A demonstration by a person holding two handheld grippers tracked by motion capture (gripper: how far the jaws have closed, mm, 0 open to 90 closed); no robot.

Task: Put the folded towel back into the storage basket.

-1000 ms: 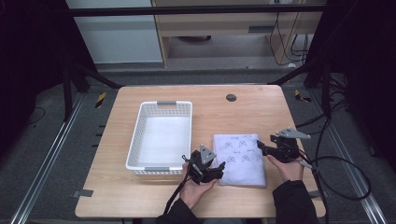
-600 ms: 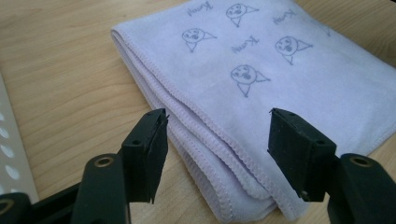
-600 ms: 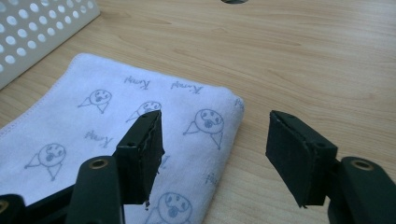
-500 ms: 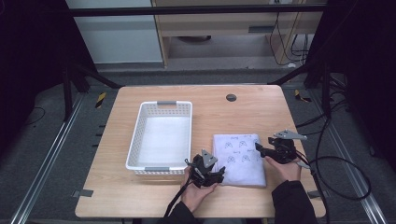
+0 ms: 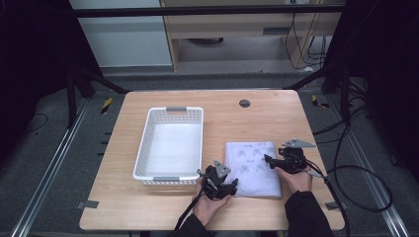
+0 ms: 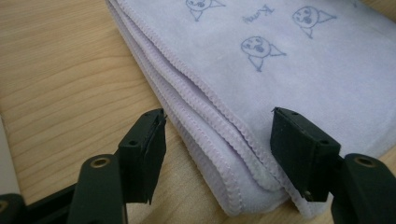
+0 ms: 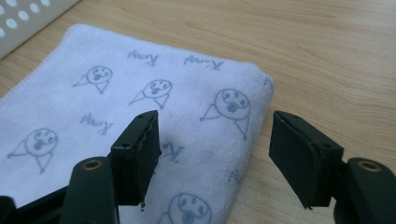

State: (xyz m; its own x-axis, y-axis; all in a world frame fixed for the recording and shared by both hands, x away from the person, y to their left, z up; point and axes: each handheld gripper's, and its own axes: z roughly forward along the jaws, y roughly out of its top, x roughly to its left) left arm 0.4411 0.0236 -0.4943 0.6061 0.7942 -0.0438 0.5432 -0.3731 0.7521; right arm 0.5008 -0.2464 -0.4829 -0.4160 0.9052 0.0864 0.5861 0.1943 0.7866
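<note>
A folded white towel [image 5: 253, 168] printed with small cartoon faces lies flat on the wooden table, right of the basket. My left gripper [image 5: 231, 185] is at the towel's front left corner. Its jaws are open and straddle the stacked hem layers [image 6: 210, 121] of the towel [image 6: 289, 56]. My right gripper [image 5: 268, 159] is at the towel's right edge, near the far corner. In the right gripper view the gripper [image 7: 215, 119] is open above the towel [image 7: 140, 84], whose folded edge runs between the jaws.
A white plastic basket [image 5: 143, 148] stands left of the towel, with a flat white liner inside; its perforated wall [image 7: 28, 14] shows in the right gripper view. A dark round grommet [image 5: 244, 103] sits near the table's far edge. Bare wood [image 5: 257, 118] lies beyond the towel.
Both grippers have crept a little closer to the towel, the left at its front corner and the right at its right edge. The towel has not moved.
</note>
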